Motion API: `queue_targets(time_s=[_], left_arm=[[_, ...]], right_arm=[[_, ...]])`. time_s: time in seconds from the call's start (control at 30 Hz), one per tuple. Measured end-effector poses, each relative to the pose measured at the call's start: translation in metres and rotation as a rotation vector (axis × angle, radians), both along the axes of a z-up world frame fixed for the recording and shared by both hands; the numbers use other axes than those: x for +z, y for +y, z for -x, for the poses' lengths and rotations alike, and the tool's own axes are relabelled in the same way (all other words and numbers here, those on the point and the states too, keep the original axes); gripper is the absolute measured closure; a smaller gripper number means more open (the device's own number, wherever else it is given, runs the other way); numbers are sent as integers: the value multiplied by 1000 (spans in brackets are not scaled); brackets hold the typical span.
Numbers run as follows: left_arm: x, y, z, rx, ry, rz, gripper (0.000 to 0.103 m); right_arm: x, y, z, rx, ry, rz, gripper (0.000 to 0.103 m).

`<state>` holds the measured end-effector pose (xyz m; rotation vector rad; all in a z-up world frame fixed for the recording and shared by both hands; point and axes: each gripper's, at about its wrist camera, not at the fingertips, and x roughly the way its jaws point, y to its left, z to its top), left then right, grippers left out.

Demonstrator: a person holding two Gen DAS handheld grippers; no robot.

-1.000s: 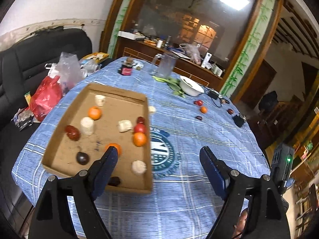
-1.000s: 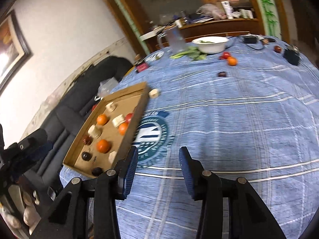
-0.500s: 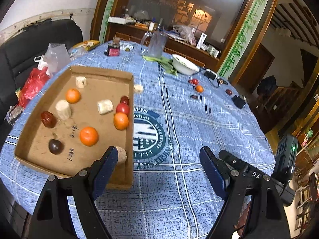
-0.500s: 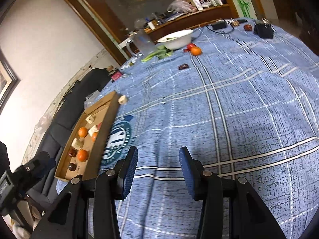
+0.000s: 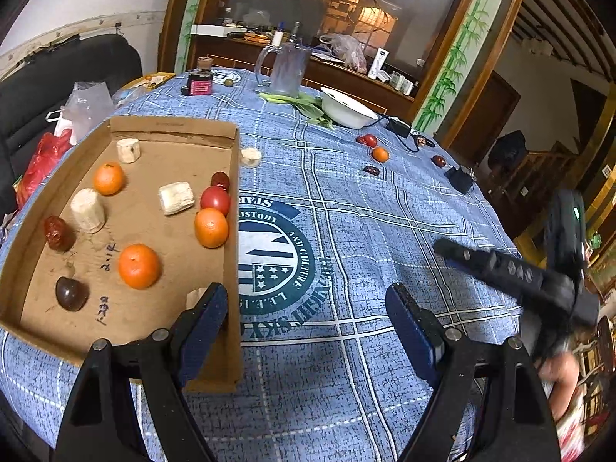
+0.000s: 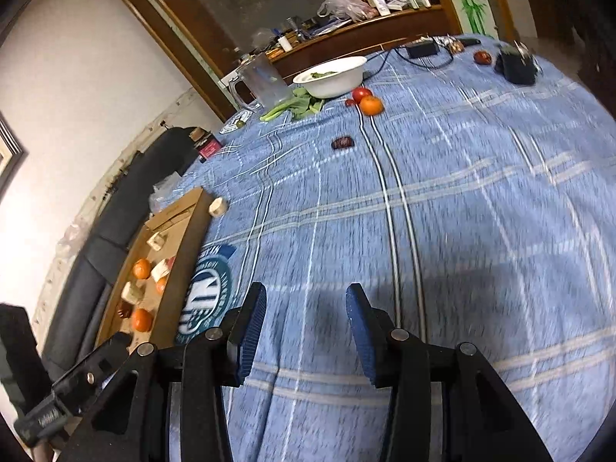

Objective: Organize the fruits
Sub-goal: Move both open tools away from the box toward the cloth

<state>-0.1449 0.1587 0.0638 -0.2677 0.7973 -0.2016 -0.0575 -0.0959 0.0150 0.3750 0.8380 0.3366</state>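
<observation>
right gripper point(image 6: 306, 329) now further over blue cloth point(image 6: 442, 211), half open, empty; left gripper point(image 5: 304, 317) wide, empty.

Half hidden behind the left tongs' point(image 5: 304, 308) blue-padded finger: a pale cut chunk point(image 5: 194, 296) at the near wall of the shallow brown cardboard tray point(image 5: 231, 161), kind impossible to tell. Smeared by motion in the left wrist view: the black right tongs point(image 5: 512, 273) at the right edge, with the hand below them cut off by the frame. Blurred in the right wrist view: the blue checked cloth point(image 6: 481, 200) on the counter, the dark wrinkled fruit point(image 6: 342, 142) on it, and the tray's contents, partly screened by its near wall.
</observation>
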Motion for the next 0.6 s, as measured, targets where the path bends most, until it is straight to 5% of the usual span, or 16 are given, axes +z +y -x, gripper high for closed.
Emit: queue_targets(time_s=[0.23,0.6], left_arm=[[-9,-4,-12,-32,15,0,20],[-19,-10,-30,-61,50,8,20]], right_arm=[[8,0,-51,-15,2,125,57],[7,8,-141,-28,6,191,58]])
